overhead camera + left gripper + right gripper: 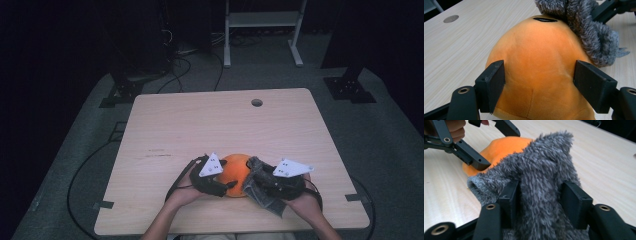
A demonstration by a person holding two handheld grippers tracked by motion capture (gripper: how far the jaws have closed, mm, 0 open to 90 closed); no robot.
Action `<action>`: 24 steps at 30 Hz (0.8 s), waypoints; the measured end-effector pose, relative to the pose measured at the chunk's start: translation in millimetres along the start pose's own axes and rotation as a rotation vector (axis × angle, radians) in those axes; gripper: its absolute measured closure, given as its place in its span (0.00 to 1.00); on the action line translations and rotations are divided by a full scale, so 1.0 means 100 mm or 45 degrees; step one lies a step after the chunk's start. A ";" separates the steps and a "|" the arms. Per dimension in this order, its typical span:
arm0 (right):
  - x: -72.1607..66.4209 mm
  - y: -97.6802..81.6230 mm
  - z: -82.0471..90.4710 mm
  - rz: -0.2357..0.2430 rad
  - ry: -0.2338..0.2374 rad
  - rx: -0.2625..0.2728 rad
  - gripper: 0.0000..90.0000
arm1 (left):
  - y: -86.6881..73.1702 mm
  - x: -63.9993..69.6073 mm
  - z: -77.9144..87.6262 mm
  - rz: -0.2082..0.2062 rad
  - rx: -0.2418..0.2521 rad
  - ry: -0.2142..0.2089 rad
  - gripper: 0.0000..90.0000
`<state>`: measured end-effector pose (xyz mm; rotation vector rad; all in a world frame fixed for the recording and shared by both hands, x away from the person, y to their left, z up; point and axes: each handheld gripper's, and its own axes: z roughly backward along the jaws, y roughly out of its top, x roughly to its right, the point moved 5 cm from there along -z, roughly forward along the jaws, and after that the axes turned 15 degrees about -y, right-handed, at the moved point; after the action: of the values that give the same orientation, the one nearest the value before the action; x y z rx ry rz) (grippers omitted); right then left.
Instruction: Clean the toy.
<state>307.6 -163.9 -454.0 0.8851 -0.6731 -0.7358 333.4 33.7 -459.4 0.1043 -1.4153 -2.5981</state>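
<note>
Our left hand-held gripper (539, 83) has its jaws pressed against both flanks of the orange plush toy (536, 75), gripping it. Our right hand-held gripper (539, 202) has the grey fuzzy sock (541, 185) bunched between its jaws; the sock fills the gap, but we cannot tell whether the pads press on it.

Both sit close to the near edge of the tabletop (200, 125), a little right of centre, so we have little room toward ourselves. Ahead, bare wood runs to the far edge, where a round cable hole (257, 102) lies. To either side, open tabletop reaches the left and right edges.

We see the toy as a smooth, rounded mound with a fine seam and a black stitched mark near its top. The sock drapes over its far side, touching it, shaggy and mottled grey.
</note>
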 end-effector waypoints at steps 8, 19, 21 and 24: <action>-0.09 0.04 -0.03 0.040 -0.043 -0.007 0.74 | 0.03 0.00 0.08 0.004 0.012 0.019 0.15; 0.14 -0.13 -0.06 -0.006 -0.092 -0.122 0.82 | -0.04 -0.04 0.04 0.024 0.024 0.004 0.32; 0.20 -0.20 -0.08 0.011 -0.130 -0.173 0.83 | -0.04 -0.05 0.04 0.026 0.033 0.006 0.32; 0.22 -0.16 0.00 -0.013 -0.122 -0.131 0.82 | -0.04 -0.07 0.03 0.037 0.041 0.008 0.31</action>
<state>315.5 -188.3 -462.7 0.7630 -0.7099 -0.8188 339.2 40.1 -461.1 0.0955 -1.4462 -2.5502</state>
